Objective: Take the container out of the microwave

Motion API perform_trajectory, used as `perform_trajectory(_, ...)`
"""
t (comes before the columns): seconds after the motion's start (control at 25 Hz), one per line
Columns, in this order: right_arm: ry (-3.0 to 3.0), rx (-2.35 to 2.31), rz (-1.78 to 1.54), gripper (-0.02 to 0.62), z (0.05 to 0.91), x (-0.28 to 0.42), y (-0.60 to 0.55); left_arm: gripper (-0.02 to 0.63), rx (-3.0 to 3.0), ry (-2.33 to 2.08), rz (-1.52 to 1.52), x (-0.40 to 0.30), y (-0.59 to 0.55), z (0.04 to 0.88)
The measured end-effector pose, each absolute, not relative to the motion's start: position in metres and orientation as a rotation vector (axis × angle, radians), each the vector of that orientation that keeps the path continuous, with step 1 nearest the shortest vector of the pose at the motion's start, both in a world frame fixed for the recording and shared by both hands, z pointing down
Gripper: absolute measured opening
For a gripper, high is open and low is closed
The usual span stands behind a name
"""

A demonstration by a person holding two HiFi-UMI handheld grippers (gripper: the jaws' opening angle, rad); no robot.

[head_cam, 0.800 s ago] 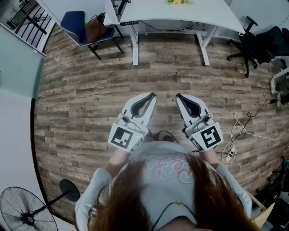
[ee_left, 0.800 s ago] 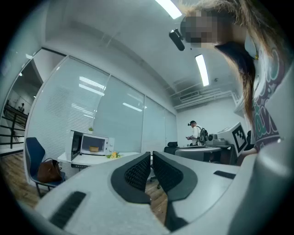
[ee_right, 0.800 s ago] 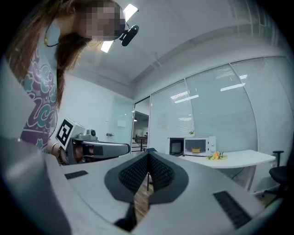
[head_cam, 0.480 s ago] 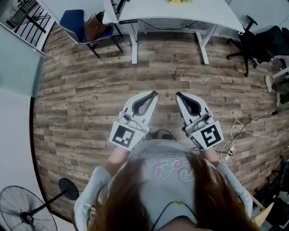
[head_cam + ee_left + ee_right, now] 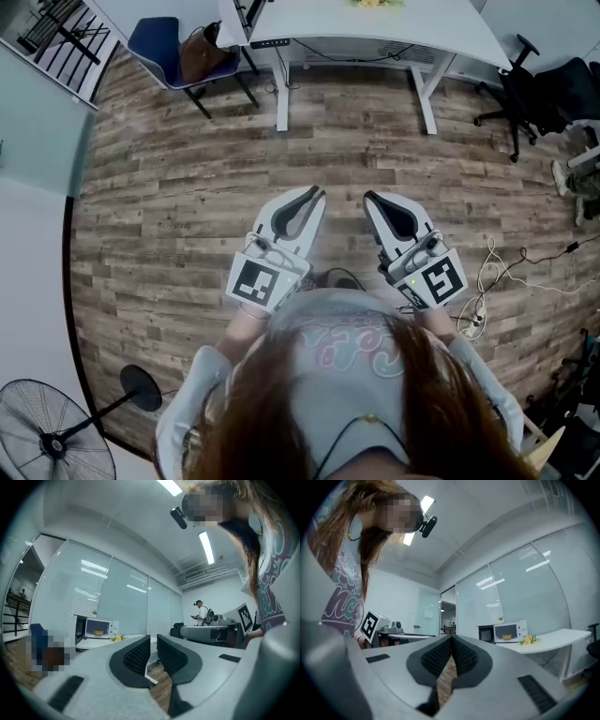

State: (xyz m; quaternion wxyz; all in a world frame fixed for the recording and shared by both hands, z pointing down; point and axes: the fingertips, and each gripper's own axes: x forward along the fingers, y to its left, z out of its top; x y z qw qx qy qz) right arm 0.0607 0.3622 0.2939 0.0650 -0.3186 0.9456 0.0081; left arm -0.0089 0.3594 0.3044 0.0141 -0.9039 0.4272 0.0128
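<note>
A white microwave (image 5: pixel 97 629) (image 5: pixel 506 633) stands far off on a long white desk (image 5: pixel 375 23). Through its lit window I see a small yellowish container (image 5: pixel 98 632) (image 5: pixel 506 635). A dark part shows at the microwave's left side; I cannot tell whether that is an open door. My left gripper (image 5: pixel 317 193) (image 5: pixel 153 638) and right gripper (image 5: pixel 368 197) (image 5: pixel 451 638) are held side by side at waist height over the wooden floor, well short of the desk. Both point toward it, shut, with nothing between the pads.
Yellow flowers (image 5: pixel 117 638) lie on the desk beside the microwave. A blue chair (image 5: pixel 164 52) with a brown bag is left of the desk and a black office chair (image 5: pixel 544 89) to its right. A floor fan (image 5: pixel 47 436) and cables (image 5: pixel 487 281) flank me. Another person (image 5: pixel 200 612) stands far off.
</note>
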Motion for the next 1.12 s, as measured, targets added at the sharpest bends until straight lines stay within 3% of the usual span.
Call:
perform_trajectory(0.2,2.828,-0.934,0.049,0.013,0.286,0.057,0.364,0.023,-2.812,1.355,0.059,-0.014,0.36,0.304)
perform_trajectory(0.28,2.795,-0.896,0.018,0.079,0.281,0.056,0.366,0.041,-2.812,1.369,0.071,-0.016,0.36,0.302)
perform_trajectory(0.4,2.779,-0.915,0.027,0.146,0.28,0.061,0.366,0.164,-2.807,1.386,0.093,-0.016,0.361,0.299)
perform_trajectory(0.56,2.755,-0.953,0.044,0.282,0.283,0.067,0.368,0.218,-2.78,1.407,0.123,-0.019,0.366,0.296)
perform_trajectory(0.72,2.74,-0.944,0.064,0.301,0.28,0.06,0.371,0.253,-2.77,1.419,0.139,-0.027,0.367,0.295)
perform_trajectory(1.12,2.794,-0.924,0.038,0.301,0.289,0.033,0.369,0.257,-2.801,1.386,0.123,-0.044,0.364,0.303)
